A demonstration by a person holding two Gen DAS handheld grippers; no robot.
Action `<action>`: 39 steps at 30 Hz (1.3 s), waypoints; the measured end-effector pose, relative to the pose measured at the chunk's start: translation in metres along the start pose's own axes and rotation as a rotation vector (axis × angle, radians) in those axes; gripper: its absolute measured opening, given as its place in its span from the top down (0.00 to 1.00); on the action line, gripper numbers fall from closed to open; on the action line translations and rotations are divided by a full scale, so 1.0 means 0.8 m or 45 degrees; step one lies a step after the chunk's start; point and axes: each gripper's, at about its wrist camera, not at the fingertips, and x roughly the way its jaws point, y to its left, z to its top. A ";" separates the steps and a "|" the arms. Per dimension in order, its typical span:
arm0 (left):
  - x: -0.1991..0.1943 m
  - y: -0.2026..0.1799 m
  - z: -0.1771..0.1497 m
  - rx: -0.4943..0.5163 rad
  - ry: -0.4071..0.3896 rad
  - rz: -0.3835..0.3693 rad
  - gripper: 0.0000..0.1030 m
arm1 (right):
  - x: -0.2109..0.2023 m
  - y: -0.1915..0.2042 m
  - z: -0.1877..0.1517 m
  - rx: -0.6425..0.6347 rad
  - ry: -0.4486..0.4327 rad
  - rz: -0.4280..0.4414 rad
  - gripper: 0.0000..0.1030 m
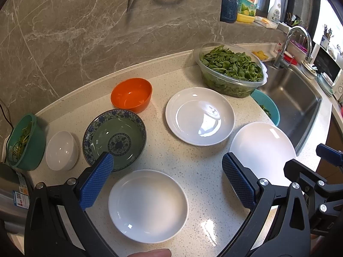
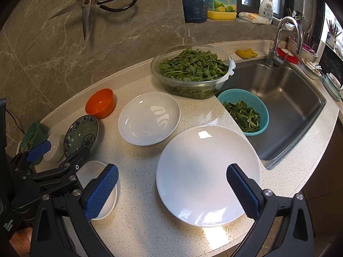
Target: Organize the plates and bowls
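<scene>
Bright window daylight, plate glare, fisheye-warped edges.

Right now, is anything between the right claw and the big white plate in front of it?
Nothing visible. The right claw is open over the big white plate, whose top is bare. The teal colander sits beyond it, in the sink.

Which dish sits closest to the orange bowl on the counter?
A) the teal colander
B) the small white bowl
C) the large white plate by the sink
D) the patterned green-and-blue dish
D: the patterned dish lies right next to the orange bowl, their rims almost meeting, while the other dishes lie farther off.
</scene>
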 end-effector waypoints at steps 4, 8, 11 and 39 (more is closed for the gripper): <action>0.000 0.000 -0.001 -0.001 0.003 -0.003 0.00 | 0.000 0.000 0.001 -0.001 0.001 -0.001 0.00; 0.000 0.000 -0.001 -0.002 0.005 -0.005 0.00 | 0.002 0.002 -0.001 -0.003 0.002 -0.002 0.00; 0.000 0.000 0.000 -0.002 0.007 -0.008 0.00 | 0.002 0.002 -0.001 -0.003 0.001 -0.003 0.00; 0.000 -0.002 0.001 -0.009 0.018 -0.011 0.00 | 0.002 0.003 -0.001 -0.004 0.002 -0.003 0.00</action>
